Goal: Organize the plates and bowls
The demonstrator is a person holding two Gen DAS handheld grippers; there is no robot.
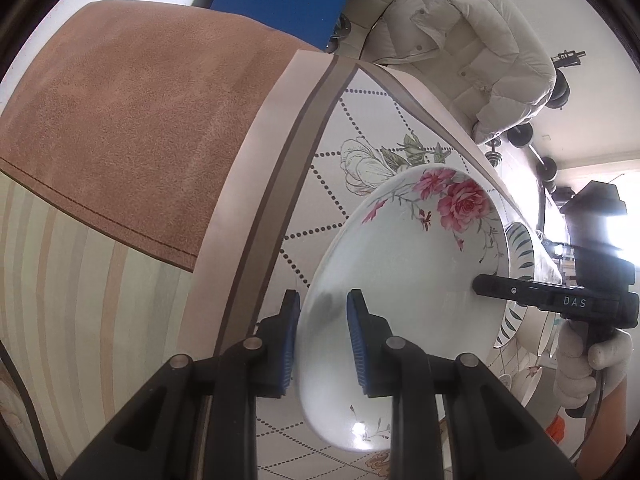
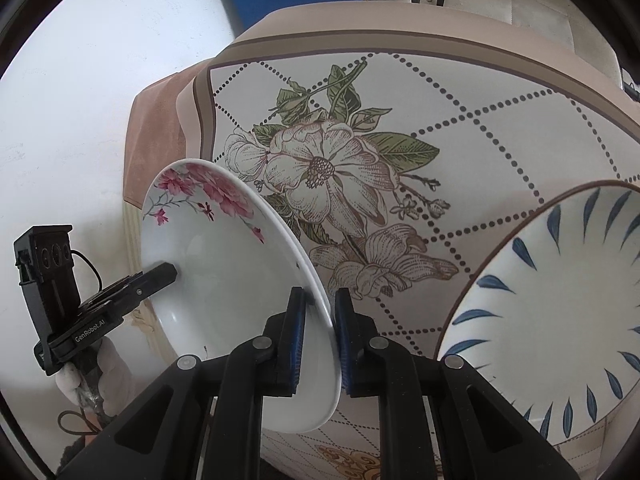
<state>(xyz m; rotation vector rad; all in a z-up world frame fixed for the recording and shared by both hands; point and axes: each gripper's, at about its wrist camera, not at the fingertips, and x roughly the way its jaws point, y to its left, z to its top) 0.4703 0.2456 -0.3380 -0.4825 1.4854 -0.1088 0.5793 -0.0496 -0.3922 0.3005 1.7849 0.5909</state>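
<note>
Fingers of the left gripper (image 1: 324, 344) sat nearest the lens at the lower centre of the left wrist view, their blue pads clamped on the near rim of the rose plate (image 1: 408, 280), one pad against the underside and one on the eating face. In the right wrist view the right gripper (image 2: 320, 340) stood the same way at the lower centre, jaws nearly together and pinching the opposite rim of that plate (image 2: 224, 280). Each tool also showed in the other camera, its black finger lying across the white face. The plate was tilted steeply on edge and appeared to be clear of the flowered tablecloth (image 2: 460, 128), shared between both tools; holding it by two rims probably kept the glazed dish from swinging or slipping from one narrow grip. Beyond it, at the right edge of the right wrist view, the blue-leaf plate (image 2: 560, 300) lay flat on the cloth, likely the stacking spot. Farther off in the left wrist view, a pale padded jacket (image 1: 472, 40) hung at the upper right.
</note>
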